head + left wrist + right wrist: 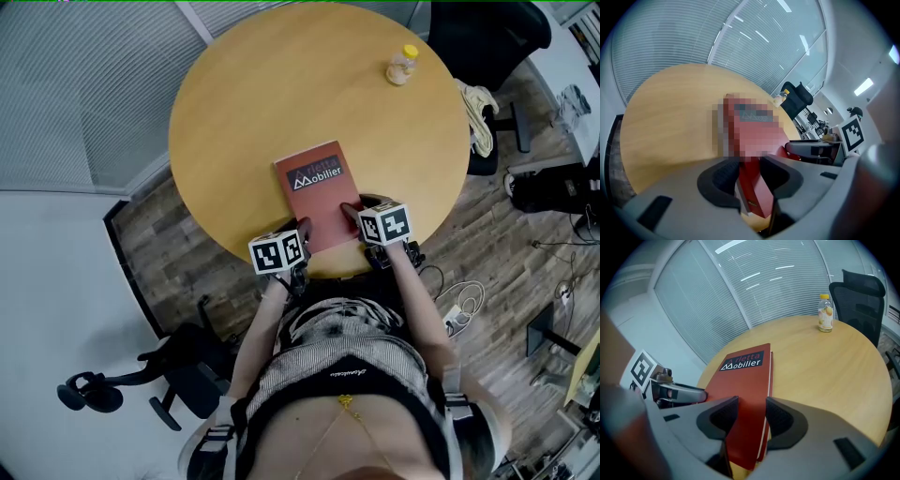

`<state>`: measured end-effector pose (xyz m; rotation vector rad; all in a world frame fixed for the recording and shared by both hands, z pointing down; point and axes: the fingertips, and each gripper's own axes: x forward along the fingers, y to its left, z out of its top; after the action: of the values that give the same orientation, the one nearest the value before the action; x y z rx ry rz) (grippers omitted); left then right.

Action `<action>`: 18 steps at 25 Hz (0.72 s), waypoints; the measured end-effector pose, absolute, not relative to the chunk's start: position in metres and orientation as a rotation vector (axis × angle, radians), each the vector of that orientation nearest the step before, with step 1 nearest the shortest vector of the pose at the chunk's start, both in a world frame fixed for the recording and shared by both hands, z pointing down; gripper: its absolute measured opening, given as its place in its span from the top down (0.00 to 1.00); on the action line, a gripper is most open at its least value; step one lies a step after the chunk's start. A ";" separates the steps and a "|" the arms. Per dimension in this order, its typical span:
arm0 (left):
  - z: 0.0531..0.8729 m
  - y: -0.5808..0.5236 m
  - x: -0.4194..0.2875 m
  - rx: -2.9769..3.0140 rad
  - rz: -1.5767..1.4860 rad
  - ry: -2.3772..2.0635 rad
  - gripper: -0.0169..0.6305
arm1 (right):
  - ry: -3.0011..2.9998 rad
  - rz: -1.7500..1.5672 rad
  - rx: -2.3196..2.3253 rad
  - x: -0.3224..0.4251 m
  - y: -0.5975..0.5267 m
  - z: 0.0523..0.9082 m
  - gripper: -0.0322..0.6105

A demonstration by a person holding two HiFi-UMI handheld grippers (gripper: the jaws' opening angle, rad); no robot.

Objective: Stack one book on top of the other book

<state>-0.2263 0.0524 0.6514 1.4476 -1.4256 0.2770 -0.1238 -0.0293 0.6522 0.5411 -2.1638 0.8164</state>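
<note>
I'm holding my left hand-held gripper [750, 171] and right hand-held gripper [751, 416] open around the red books [314, 192], stack's looking done.

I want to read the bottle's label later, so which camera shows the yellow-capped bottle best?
The right gripper view: the bottle stands upright, largest and unobstructed. The head view shows the bottle small, from above; the left gripper view shows at most a speck.
</note>
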 end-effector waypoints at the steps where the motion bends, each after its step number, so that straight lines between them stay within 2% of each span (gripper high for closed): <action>1: 0.652 0.052 -0.227 1.450 0.282 -1.427 0.76 | -2.165 0.815 0.543 -0.124 -0.029 0.652 0.66; 18: 0.653 0.052 -0.227 1.462 0.279 -1.422 0.75 | -2.166 0.833 0.548 -0.124 -0.029 0.654 0.66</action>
<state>-0.2265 0.0522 0.6531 1.4624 -1.4220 0.2791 -0.1237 -0.0292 0.6540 0.5485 -2.1664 0.8333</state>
